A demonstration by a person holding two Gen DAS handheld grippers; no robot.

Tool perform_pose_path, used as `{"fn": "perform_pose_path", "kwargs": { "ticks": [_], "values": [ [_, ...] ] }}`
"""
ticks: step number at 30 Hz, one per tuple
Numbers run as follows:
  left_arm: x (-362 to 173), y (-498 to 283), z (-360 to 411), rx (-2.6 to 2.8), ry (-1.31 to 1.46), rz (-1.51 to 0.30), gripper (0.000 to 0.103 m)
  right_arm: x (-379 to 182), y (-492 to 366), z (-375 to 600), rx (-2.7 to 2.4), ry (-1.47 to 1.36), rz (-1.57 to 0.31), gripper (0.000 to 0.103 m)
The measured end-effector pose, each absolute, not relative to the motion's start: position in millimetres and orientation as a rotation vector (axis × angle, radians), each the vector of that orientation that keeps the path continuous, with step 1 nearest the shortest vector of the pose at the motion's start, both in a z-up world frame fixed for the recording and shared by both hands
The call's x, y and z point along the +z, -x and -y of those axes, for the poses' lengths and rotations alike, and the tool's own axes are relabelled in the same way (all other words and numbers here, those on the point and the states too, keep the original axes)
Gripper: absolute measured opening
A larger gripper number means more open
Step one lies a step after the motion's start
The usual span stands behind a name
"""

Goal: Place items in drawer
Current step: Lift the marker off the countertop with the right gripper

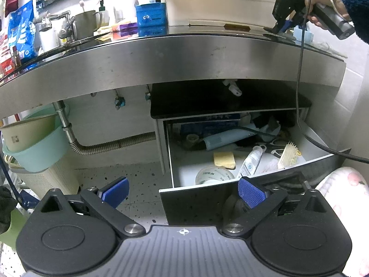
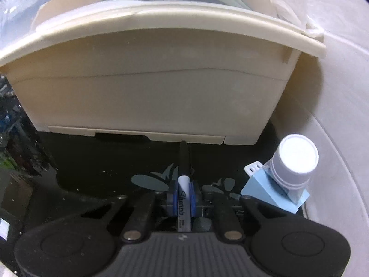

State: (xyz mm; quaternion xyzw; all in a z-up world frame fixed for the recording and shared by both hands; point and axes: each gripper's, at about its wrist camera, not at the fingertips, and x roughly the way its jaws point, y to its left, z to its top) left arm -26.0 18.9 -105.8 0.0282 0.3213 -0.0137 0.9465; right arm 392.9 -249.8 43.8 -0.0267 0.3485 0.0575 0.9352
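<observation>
In the right wrist view my right gripper [image 2: 183, 192] is shut on a black Sharpie marker [image 2: 183, 180] lying on the black countertop [image 2: 103, 161], its cap end toward the cream bin. In the left wrist view that same right gripper [image 1: 282, 26] rests on the counter at top right, held by a hand in a blue sleeve. My left gripper [image 1: 183, 191] stands open, nothing between its blue pads [image 1: 251, 194], in front of the pulled-out drawer [image 1: 318, 161]. The drawer holds a tube [image 1: 250, 162], a yellow sponge [image 1: 224, 159], a brush [image 1: 288, 157], scissors and other clutter.
A cream plastic bin [image 2: 147, 92] stands on the counter just behind the marker. A light blue box with a white cup on it [image 2: 283, 177] sits to the right. Bottles, a mug and a tap [image 1: 66, 23] crowd the counter's left. Under the sink are a drain hose [image 1: 110, 144] and stacked basins [image 1: 32, 145].
</observation>
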Motion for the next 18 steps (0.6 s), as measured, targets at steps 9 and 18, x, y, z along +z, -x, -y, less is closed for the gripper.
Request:
{"fn": "perform_pose_path", "kwargs": {
  "ticks": [9,18],
  "values": [
    [-104.7,26.5,-19.6,-0.037,-0.049,-0.649,0.102,68.1,-354.9,250.3,0.287,-0.008,-0.653,0.010],
    [-102.2,28.5,-18.6,-0.042,-0.048,-0.641,0.102,81.5,-306.1,234.7,0.415,0.071,-0.622,0.010]
  ]
}}
